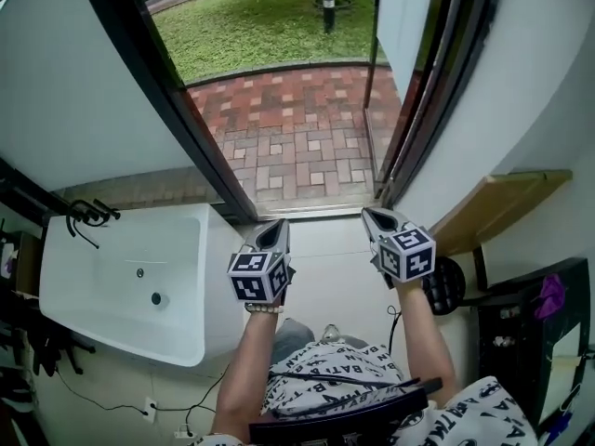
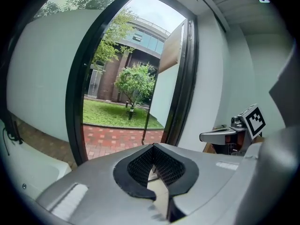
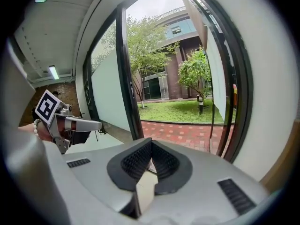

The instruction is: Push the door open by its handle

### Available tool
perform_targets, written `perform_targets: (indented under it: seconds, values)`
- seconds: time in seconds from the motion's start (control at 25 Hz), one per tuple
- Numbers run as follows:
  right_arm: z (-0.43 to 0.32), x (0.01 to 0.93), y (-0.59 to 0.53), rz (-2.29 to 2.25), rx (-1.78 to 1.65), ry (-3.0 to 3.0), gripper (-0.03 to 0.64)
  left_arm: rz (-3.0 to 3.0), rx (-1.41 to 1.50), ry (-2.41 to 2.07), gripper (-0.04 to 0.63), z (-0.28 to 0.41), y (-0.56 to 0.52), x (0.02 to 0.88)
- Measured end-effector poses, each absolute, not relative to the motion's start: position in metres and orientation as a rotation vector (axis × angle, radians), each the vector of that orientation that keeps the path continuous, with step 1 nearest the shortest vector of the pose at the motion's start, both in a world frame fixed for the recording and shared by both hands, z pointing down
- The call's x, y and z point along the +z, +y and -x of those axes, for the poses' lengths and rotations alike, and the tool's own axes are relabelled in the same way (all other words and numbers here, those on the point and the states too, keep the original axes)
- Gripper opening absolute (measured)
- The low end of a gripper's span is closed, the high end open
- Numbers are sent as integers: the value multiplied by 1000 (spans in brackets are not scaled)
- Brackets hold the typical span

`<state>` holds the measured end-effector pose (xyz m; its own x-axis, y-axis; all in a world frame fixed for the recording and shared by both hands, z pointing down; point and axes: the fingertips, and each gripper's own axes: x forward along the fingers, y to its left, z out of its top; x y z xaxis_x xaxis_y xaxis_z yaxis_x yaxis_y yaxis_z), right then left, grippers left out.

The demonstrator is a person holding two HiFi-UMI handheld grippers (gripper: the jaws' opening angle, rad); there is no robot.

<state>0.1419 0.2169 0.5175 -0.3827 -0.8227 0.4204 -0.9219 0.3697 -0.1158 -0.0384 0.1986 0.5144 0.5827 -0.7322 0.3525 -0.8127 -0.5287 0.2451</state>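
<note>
**Already ajar: reach for the bar with my right tips**

Well off to the left of my left fingers sits a white basin (image 1: 121,277), which plays no part in this. My left gripper (image 1: 272,230) is clenched on nothing and points at the threshold, with brick paving (image 1: 297,137) straight ahead of it. My right gripper (image 1: 376,219) is level with it, just beside it, and equally clenched and empty.

The door (image 1: 402,17) stands ahead and to the right of my right fingers, swung outward. Its slim upright handle (image 1: 369,91) is well apart from both tips, so nothing is touching it yet.

I judge the opening nearly finished. For any further push, I would set the closed right tips squarely against the bar and press steadily outward. The left gripper should keep clear of the dark frame (image 1: 186,128).
</note>
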Motion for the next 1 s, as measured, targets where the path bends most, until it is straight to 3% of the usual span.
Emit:
perform_targets:
  seconds: [1.0]
  values:
    - [-78, 485, 285, -1613, 366, -2318, 5, -2505, 213, -1148, -14, 70, 256, 489]
